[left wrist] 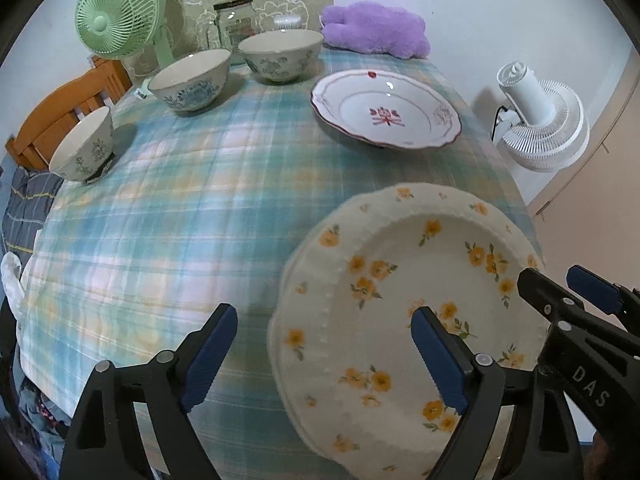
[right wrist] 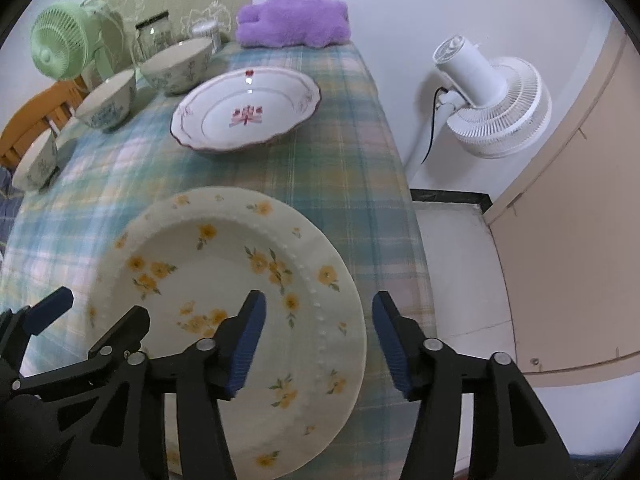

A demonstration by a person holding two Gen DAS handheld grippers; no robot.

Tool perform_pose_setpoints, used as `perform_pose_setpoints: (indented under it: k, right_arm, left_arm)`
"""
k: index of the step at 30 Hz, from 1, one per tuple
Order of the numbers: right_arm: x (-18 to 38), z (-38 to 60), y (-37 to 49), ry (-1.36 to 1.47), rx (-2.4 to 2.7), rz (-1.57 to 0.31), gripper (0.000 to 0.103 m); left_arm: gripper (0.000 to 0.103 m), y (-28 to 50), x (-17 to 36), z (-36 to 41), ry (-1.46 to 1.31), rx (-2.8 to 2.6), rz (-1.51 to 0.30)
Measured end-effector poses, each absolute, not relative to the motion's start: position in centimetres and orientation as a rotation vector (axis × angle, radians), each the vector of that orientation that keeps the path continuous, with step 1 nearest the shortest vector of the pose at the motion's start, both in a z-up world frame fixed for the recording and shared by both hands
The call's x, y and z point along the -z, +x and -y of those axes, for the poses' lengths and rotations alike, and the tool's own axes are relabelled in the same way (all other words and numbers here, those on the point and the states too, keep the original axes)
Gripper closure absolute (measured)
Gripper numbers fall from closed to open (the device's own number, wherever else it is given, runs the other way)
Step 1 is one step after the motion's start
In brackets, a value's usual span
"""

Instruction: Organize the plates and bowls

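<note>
A cream plate with yellow flowers lies at the near end of the plaid-covered table. My left gripper is open and straddles its left rim, one finger over the cloth and one over the plate. My right gripper is open around its right rim, pads clear of it. Farther back sits a white plate with a red pattern. Three blue-flowered bowls stand along the far left.
A green fan, a glass jar and a purple plush line the back of the table. A wooden chair is at the left. A white fan stands on the floor past the table's right edge.
</note>
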State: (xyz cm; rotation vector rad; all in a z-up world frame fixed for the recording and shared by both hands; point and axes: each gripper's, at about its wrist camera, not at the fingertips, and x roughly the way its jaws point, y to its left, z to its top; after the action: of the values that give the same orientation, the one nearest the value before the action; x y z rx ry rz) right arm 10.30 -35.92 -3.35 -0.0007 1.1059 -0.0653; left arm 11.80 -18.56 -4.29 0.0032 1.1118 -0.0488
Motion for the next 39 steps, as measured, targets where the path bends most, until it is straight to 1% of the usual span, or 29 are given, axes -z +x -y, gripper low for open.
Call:
perform_pose_setpoints:
  k: [6, 13, 21, 29, 37, 39]
  right_arm:
    - [0.4, 34.1, 9.6, 0.008, 0.112, -1.026, 0.041]
    - [-2.6, 31.8, 10.6, 0.015, 0.112, -0.948, 0.041]
    - [-3.7, 32.0, 14.7, 0.027, 0.095, -0.922, 0.041]
    - [-3.1, 33.7, 21.1, 0.029, 0.068, -0.913, 0.033]
    - [-0.8, 34.8, 27.0, 0.018, 0.043, -0.919, 0.033]
    - [0.1, 34.8, 28.4, -0.002, 0.040, -0.935, 0.033]
  left_arm:
    - [0.005, 11.7, 1.6, 16.8, 0.037, 0.097, -1.066]
    - [0.005, 13.3, -0.6, 15.8, 0.043, 0.164, -1.007]
    - [0.005, 17.5, -1.6, 16.7, 0.036, 0.150, -0.971]
    - [0.005, 23.2, -1.0, 18.5, 0.011, 0.105, -0.946]
    - [0.008, 28.5, 1.5, 20.0, 0.005, 0.072, -0.979]
    - [0.012, 29.8, 2.4, 20.3, 0.014, 0.061, -0.990]
